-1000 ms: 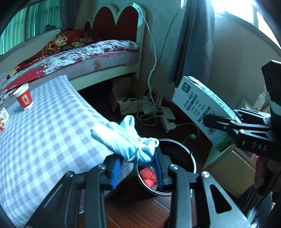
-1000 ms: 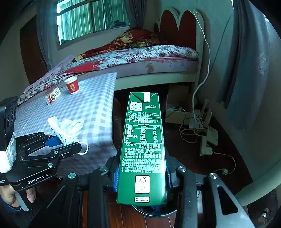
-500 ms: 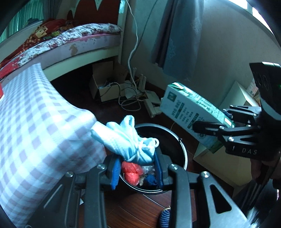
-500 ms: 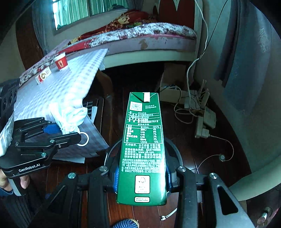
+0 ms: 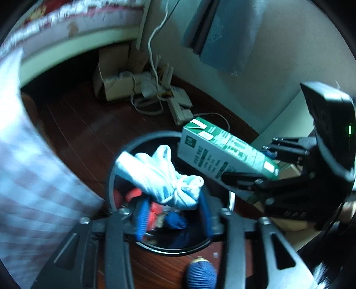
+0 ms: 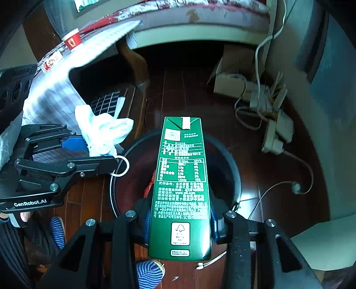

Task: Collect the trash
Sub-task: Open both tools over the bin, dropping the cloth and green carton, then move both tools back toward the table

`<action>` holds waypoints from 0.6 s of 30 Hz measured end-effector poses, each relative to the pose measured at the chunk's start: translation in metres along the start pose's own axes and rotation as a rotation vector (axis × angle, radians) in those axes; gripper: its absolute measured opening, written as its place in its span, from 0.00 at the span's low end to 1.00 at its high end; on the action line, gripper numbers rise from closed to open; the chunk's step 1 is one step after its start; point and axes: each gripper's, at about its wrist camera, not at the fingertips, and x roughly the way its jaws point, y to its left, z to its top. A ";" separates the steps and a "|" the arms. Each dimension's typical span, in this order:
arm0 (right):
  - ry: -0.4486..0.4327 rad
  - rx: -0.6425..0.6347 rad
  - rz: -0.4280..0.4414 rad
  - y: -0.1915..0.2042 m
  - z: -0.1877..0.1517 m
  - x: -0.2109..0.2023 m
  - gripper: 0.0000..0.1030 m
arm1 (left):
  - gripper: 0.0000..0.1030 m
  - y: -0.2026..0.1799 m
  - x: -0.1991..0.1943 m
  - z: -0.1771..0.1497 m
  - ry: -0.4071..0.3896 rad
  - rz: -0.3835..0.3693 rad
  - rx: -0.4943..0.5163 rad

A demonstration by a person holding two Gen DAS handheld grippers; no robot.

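My left gripper (image 5: pixel 173 213) is shut on a crumpled pale blue face mask (image 5: pixel 160 175) and holds it over the black trash bin (image 5: pixel 124 151). The mask also shows in the right wrist view (image 6: pixel 102 131), at the bin's left rim. My right gripper (image 6: pixel 179 224) is shut on a green milk carton (image 6: pixel 181 184) held over the bin (image 6: pixel 233 169); the carton shows in the left wrist view (image 5: pixel 224 151), above the bin's right side. Red and blue trash (image 5: pixel 173 220) lies inside the bin.
A table with a checked cloth (image 6: pixel 55 89) stands left of the bin, with a red paper cup (image 6: pixel 72 41) on it. Power strips and cables (image 6: pixel 271 115) lie on the dark wood floor (image 6: pixel 178 89). A cardboard box (image 5: pixel 111 75) sits by the bed (image 6: pixel 200 13).
Both grippers have moved down and forward over the bin, tilting toward it. The mask and the carton stay gripped. The bin now fills the middle of both views.
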 end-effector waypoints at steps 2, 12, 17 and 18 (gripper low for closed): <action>0.038 0.008 -0.067 -0.004 -0.003 0.012 0.99 | 0.83 0.004 0.007 -0.001 -0.003 0.044 -0.021; 0.104 0.103 -0.167 -0.029 -0.018 0.028 0.99 | 0.99 0.023 0.004 -0.025 -0.015 0.269 -0.079; 0.083 0.080 -0.171 -0.019 -0.015 0.019 0.99 | 0.99 0.021 -0.004 -0.025 -0.030 0.276 -0.064; 0.077 0.077 -0.171 -0.016 -0.014 0.017 0.99 | 0.99 0.020 -0.007 -0.025 -0.035 0.274 -0.065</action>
